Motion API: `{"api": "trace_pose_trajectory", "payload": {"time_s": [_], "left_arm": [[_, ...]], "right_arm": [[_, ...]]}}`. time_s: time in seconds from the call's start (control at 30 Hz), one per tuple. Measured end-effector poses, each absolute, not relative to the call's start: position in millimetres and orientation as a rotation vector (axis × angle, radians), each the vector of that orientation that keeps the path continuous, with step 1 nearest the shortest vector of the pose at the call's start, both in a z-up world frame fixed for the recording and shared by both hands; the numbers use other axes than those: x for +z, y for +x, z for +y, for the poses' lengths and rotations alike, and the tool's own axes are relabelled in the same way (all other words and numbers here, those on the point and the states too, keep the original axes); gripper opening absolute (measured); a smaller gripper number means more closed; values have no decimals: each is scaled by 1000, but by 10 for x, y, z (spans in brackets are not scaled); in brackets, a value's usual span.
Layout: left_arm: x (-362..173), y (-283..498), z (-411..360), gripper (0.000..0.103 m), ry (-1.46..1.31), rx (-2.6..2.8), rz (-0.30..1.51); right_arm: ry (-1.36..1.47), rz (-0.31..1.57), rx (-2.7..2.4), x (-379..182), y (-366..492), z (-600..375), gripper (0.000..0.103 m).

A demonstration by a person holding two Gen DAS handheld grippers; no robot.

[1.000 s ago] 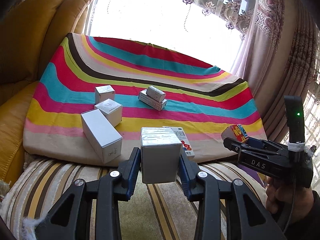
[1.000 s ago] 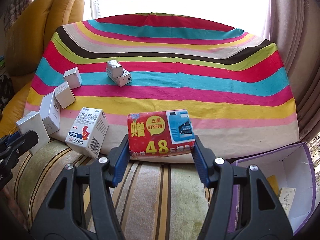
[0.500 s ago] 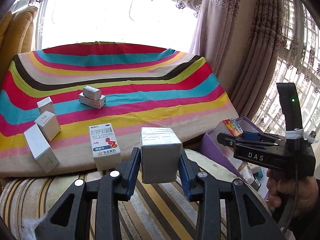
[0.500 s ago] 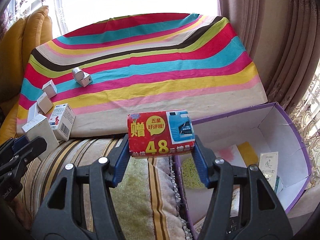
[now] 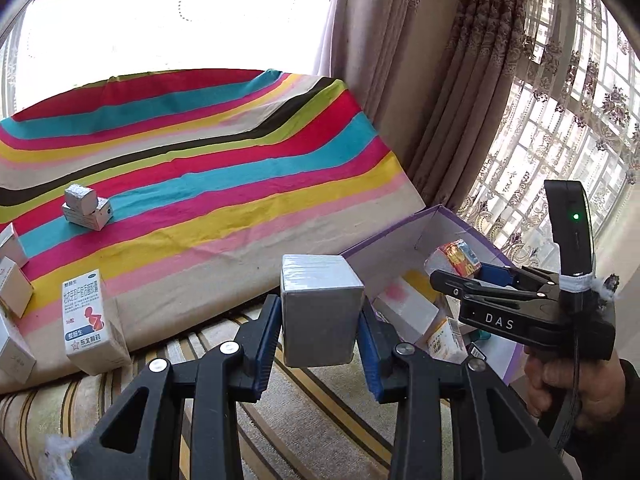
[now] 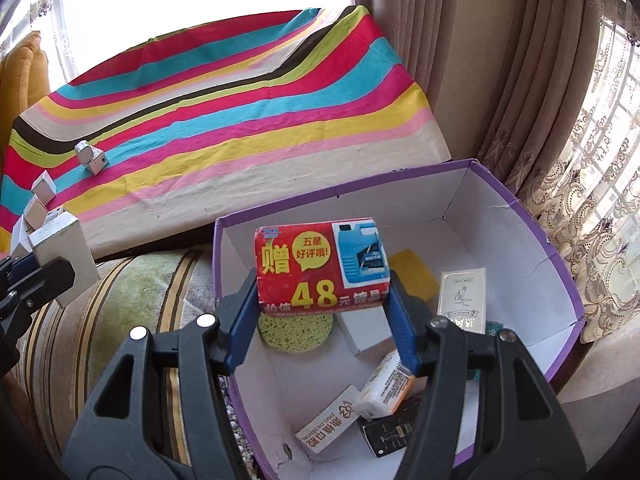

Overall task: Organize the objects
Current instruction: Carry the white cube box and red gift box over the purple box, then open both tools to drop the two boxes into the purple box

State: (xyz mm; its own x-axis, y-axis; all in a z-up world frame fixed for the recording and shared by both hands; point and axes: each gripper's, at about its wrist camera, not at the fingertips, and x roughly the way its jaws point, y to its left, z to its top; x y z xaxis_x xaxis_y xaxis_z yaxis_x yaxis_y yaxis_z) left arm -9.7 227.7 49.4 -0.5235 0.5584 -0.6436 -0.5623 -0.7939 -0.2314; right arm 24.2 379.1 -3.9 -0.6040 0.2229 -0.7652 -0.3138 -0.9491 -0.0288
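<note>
On the far left of the striped cloth (image 5: pixel 224 168), several small white cartons wait: a blue-and-white medicine box (image 5: pixel 90 322) stands at the cloth's near edge, and 2 stacked silver-wrapped boxes (image 5: pixel 86 208) sit further back. They are well apart from both tools, so nothing threatens them now.

Moving right, the left tool (image 5: pixel 320 316) is clamped on a plain grey-white carton (image 5: pixel 318 308), its blue pads pressed flat on both side faces. This carton hangs over the striped sofa cushion (image 5: pixel 280 400), just short of the purple box (image 5: pixel 400 240). If the jaws let go now, it would likely land on the cushion and not in the box. Its smooth, glossy faces could also slip in the pads if the tool tilts.

Further right, the right tool (image 6: pixel 322 300) grips a red promotional packet (image 6: pixel 322 266) by its 2 ends, jaws about half spread around it. The packet hangs over the purple box's (image 6: pixel 560 280) open mouth, above a green sponge (image 6: pixel 296 330) and loose cartons inside. The packet looks soft, so a hard squeeze may crumple it. Dropped from this height it might bounce off the upright white carton (image 6: pixel 462 296) or knock it over.

With both tools converging on 1 opening, they could collide at the rim, or nudge the light cardboard box off the sofa
</note>
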Motion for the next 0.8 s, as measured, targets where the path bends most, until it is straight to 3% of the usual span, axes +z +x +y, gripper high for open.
{"api": "trace_pose_trajectory", "payload": {"time_s": [0.6,0.67,0.73,0.8], "left_arm": [[481,-90,3065,40,-946,2034,130],[481,-91,3107,50,-944,2022,134],[480,-91,3106,65,-942,2025,133],[483,-98,3073,66,-944,2036,118]], "right_arm": [[-1173,249,2390,-115,597,4464,63],[-1172,249,2374,-109,609,4493,64],[-1170,247,2364,-100,615,4507,73],[-1152,237,2367,-70,632,4499,79]]}}
